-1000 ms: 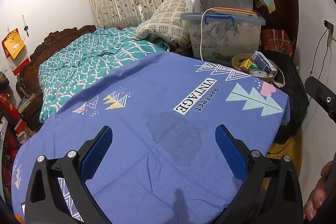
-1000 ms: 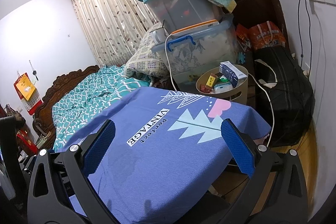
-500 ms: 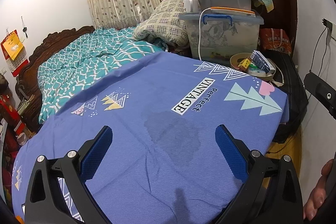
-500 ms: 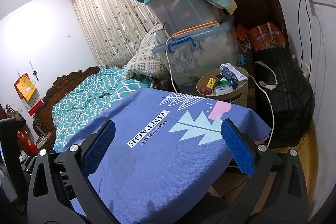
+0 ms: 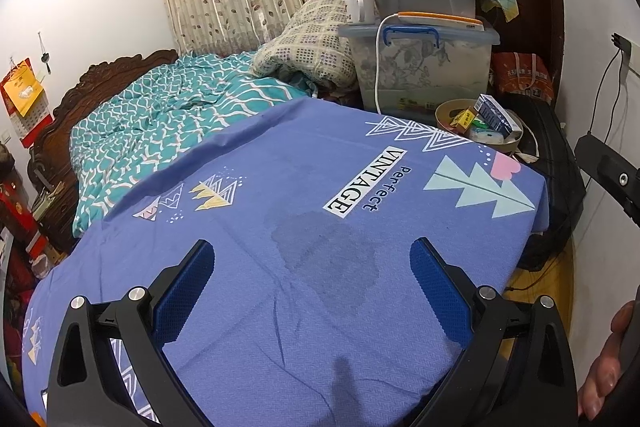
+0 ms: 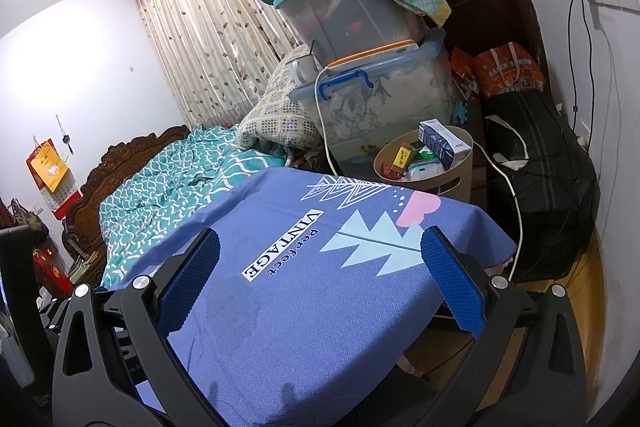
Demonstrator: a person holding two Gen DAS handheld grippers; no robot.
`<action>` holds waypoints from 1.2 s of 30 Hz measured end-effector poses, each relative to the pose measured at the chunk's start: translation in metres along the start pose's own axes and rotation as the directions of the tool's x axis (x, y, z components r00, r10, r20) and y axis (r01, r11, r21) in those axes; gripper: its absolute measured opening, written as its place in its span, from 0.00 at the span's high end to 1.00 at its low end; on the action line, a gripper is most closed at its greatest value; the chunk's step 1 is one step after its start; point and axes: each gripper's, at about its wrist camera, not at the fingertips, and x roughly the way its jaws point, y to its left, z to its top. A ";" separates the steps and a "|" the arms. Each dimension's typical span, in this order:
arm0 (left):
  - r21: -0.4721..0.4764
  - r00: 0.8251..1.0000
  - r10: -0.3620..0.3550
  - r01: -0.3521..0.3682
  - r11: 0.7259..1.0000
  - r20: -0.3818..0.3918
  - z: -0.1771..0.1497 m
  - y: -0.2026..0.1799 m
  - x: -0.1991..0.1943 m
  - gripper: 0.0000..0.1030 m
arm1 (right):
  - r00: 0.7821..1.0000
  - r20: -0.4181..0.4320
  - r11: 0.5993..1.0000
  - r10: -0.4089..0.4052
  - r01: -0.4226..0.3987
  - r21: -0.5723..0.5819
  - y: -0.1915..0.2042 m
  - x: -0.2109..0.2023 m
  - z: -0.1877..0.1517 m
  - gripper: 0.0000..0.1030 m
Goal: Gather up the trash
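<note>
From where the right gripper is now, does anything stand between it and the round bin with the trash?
Nothing solid blocks the way. The right gripper, open, hangs over the blue cloth; the beige bin stands just beyond its far edge. Only a white cable hangs beside the bin.

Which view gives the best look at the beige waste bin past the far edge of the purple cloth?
The right wrist view: the beige bin shows its rim, its side wall with a cut-out, and the boxes and wrappers inside. In the left wrist view the bin is smaller and farther off, and the purple cloth hides its lower part.
</note>
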 end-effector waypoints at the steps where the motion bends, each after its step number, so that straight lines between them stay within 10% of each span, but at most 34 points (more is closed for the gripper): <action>1: -0.001 1.000 0.000 0.000 1.000 0.000 0.000 0.001 0.000 0.08 | 1.000 0.000 1.000 0.000 0.000 0.000 0.000 0.000 0.000 0.03; 36: 0.019 0.999 -0.040 0.040 0.999 0.000 -0.006 0.000 0.002 0.08 | 1.000 -0.002 1.000 0.000 0.000 -0.002 0.001 0.002 0.002 0.03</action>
